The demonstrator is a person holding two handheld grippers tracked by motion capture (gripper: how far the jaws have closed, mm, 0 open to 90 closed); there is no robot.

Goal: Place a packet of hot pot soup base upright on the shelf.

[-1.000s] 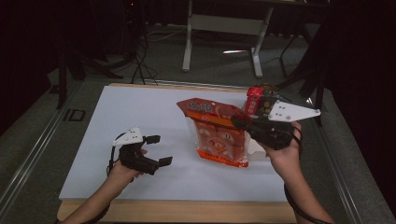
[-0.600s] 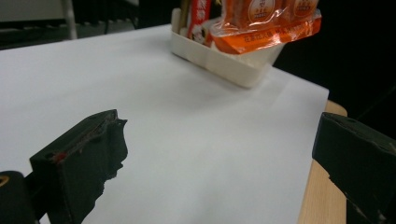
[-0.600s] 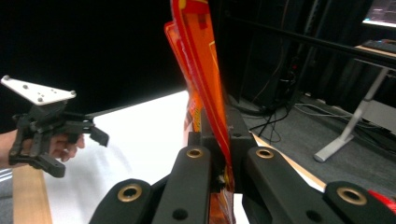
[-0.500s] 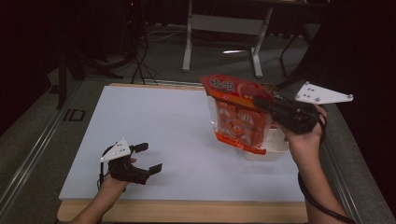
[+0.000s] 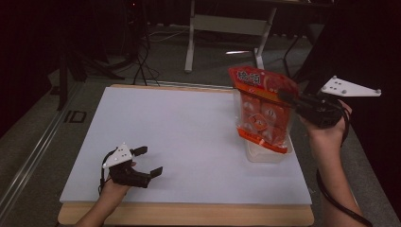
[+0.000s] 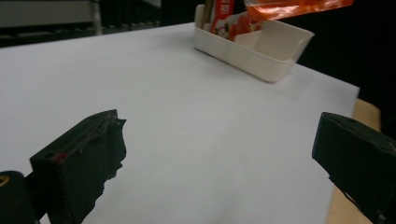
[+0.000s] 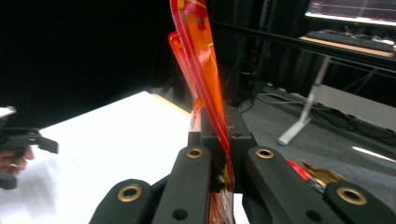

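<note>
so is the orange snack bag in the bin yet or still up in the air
In the air: the orange snack bag hangs from the right claw, shut on its edge, above the white bin, bottom edge not resting inside.

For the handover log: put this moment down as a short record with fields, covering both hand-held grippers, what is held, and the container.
held item: orange plastic snack bag, hanging upright in the air
right hand-held gripper: shut on the bag's edge, at the right of the table
left hand-held gripper: open, nothing between its jaws, low at the near left of the table
container: white rectangular plastic bin, on the white table top, below the bag
bin contents: a red-and-white packet standing at one end
bag and bin: bag's lower edge above the bin; contact cannot be told
</note>
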